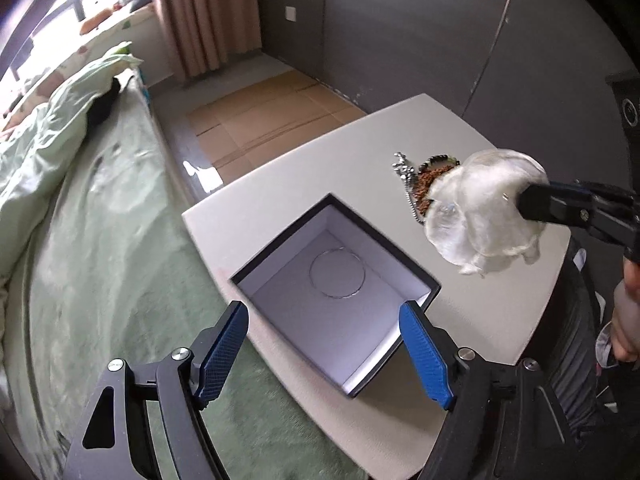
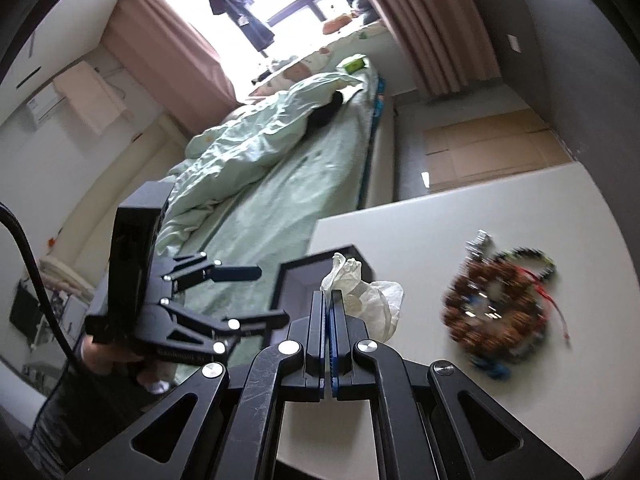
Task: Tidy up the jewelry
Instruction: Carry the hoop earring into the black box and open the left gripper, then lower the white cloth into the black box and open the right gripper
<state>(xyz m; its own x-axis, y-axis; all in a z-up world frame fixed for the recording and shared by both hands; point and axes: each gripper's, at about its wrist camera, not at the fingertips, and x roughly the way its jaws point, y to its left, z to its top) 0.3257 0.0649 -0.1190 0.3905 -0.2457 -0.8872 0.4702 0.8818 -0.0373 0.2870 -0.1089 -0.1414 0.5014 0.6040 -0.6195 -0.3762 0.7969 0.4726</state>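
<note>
An open black box (image 1: 416, 270) with a white inside sits on the white table (image 1: 288, 180). A thin wire ring (image 1: 337, 273) lies on its floor. My left gripper (image 1: 323, 307) hovers over the box's near side, open, with nothing between its blue pads. My right gripper (image 1: 526, 202) comes in from the right, shut on a crumpled translucent white bag (image 1: 486, 216) held in the air above the table. Behind the bag lies a pile of jewelry (image 1: 424, 182). In the right wrist view the bag (image 2: 372, 300) sticks out of the shut right gripper (image 2: 330, 294), and the pile (image 2: 496, 312) is blurred.
A bed with green bedding (image 1: 100, 240) runs along the table's left edge. Flattened cardboard (image 1: 272, 120) covers the floor beyond. A person's hand (image 1: 628, 300) is at the right edge. In the right wrist view the left gripper (image 2: 272, 293) stands left of the box (image 2: 288, 280).
</note>
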